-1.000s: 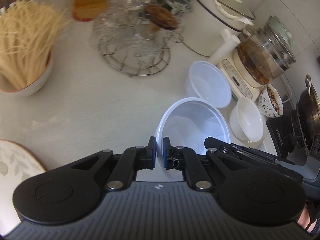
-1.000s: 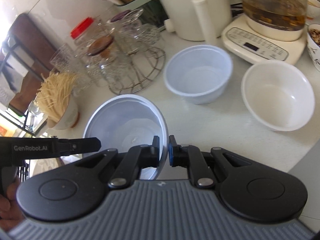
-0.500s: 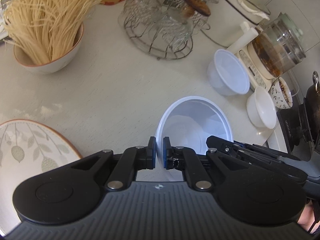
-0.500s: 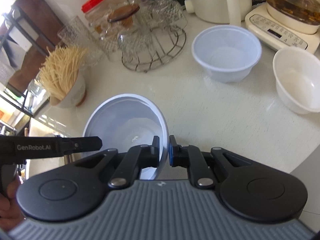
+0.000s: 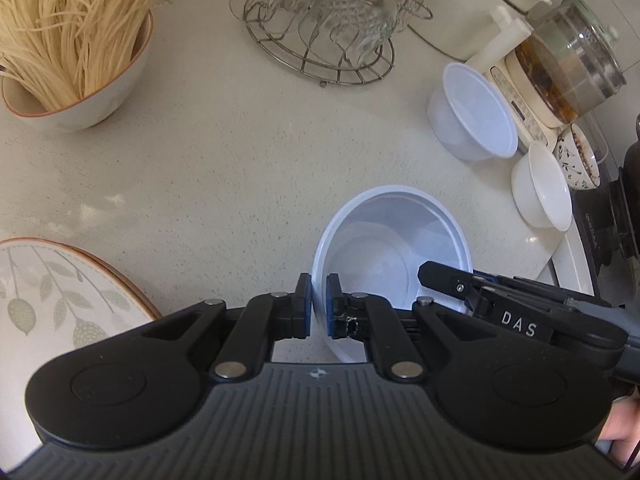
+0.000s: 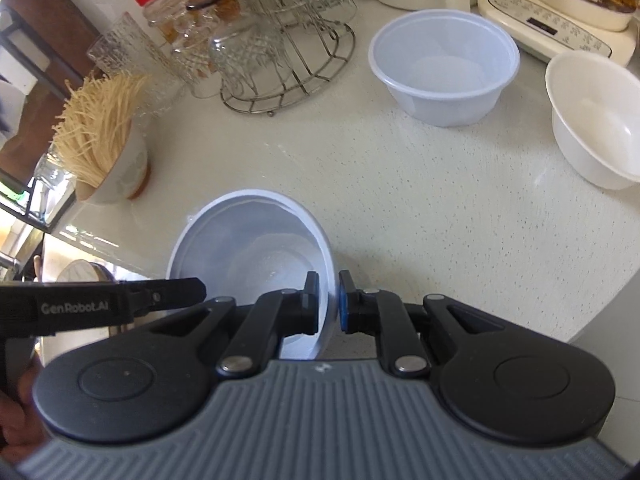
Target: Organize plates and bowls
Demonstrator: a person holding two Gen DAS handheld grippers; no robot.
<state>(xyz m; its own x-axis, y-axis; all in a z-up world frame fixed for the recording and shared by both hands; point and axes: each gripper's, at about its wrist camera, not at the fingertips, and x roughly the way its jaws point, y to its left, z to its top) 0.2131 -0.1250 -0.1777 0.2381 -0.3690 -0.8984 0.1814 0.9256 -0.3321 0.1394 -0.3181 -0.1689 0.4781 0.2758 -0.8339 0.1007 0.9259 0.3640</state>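
A translucent white plastic bowl (image 5: 384, 240) (image 6: 256, 240) hangs tilted just above the pale counter, gripped from two sides. My left gripper (image 5: 319, 300) is shut on its left rim. My right gripper (image 6: 329, 300) is shut on the opposite rim, and its fingers (image 5: 444, 278) show at the bowl's right edge in the left wrist view. A second plastic bowl (image 5: 476, 112) (image 6: 444, 68) stands farther back on the counter. Beside it sits a white ceramic bowl (image 5: 544, 192) (image 6: 596, 120). A leaf-patterned plate (image 5: 48, 300) lies at the near left.
A bowl of dry noodles (image 5: 80, 92) (image 6: 116, 168) stands at the left. A wire rack of upturned glasses (image 5: 324, 20) (image 6: 280, 40) is at the back. A glass kettle on its base (image 5: 560, 68), a small patterned bowl (image 5: 580, 160) and a dark pot (image 5: 624, 208) crowd the right.
Both grippers have sunk toward the counter with the plastic bowl still pinched between them. The patterned plate has come further into the left wrist view.
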